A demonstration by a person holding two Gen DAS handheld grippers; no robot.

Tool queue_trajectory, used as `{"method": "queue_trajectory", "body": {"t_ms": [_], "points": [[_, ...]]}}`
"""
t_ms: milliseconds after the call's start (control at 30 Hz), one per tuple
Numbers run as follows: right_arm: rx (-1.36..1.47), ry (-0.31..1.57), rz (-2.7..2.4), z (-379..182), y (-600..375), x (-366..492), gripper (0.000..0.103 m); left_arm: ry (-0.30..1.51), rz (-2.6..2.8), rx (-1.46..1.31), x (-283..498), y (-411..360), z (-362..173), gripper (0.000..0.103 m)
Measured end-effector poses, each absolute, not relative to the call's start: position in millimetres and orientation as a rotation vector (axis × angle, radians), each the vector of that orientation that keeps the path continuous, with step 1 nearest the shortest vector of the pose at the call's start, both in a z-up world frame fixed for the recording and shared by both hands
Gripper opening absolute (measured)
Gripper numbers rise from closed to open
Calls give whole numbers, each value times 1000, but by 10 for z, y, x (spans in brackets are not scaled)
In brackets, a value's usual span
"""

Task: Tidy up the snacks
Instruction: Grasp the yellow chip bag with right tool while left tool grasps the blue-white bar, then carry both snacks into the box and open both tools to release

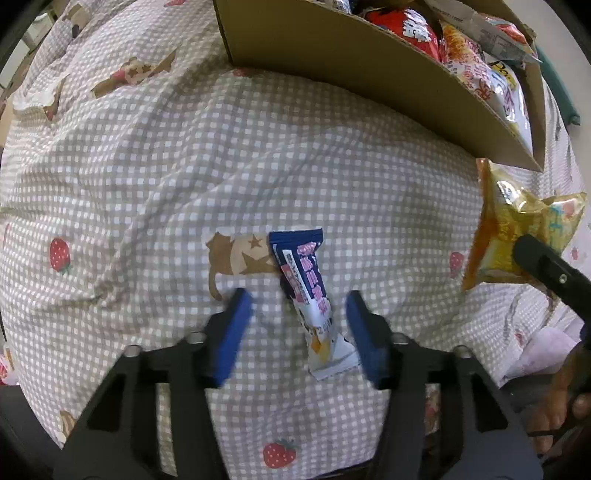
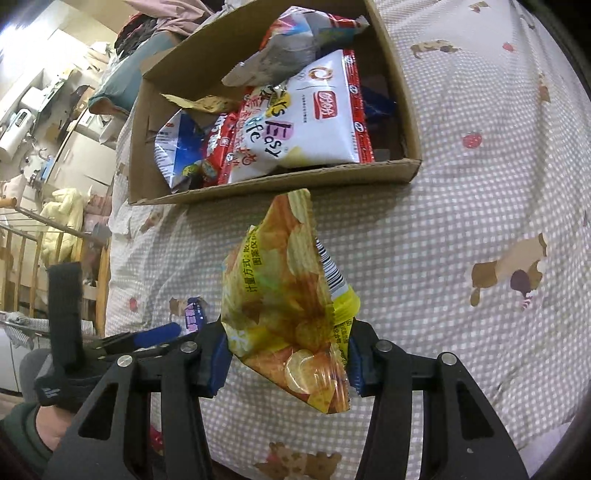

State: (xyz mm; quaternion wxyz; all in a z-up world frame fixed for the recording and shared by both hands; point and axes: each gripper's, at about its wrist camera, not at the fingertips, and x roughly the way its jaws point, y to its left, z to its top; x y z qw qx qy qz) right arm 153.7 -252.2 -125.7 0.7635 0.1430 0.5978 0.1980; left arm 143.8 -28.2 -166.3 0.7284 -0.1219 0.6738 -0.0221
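Note:
A slim snack bar (image 1: 301, 273) in a dark blue and white wrapper lies on the checked bedspread (image 1: 258, 166). My left gripper (image 1: 297, 314) points down over it, open, with the bar between its blue pads and nearer the right-hand one. My right gripper (image 2: 288, 354) is shut on a yellow crisp bag (image 2: 284, 295), which hangs in the air just in front of the cardboard box (image 2: 280, 184). The left wrist view shows the same crisp bag (image 1: 509, 229) at the right edge, below the box (image 1: 332, 66). Seen from the right wrist, the snack bar (image 2: 195, 314) and a blue finger (image 2: 155, 336) of the left gripper sit at the lower left.
The box holds several snack bags, among them a white bag (image 2: 317, 122) and a red one (image 1: 406, 26). A person's hand (image 2: 40, 432) holds the left gripper. Beyond the bed's left side are a wooden rail (image 2: 33, 243) and cluttered shelves (image 2: 37, 103).

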Motion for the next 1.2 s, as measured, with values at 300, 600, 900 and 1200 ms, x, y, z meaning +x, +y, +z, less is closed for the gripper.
{"method": "queue_trajectory", "body": {"t_ms": [300,600,900,1200], "points": [[318,1300,426,-1228,-2550,1521,52,1504,-74,-141,1415,-523,-1765,23],[312,1281,440,-1167,-2548,1483,52,1439,-53,-101,1423,-226,-1674,13],[303,1269,441,-1127,-2558,1438,52,1370,6,-87,1339,58,-1469,13],[299,1256,461,-1060,-2507,1409,52,1312,7,-108,1031,202,-1265,13]]}}
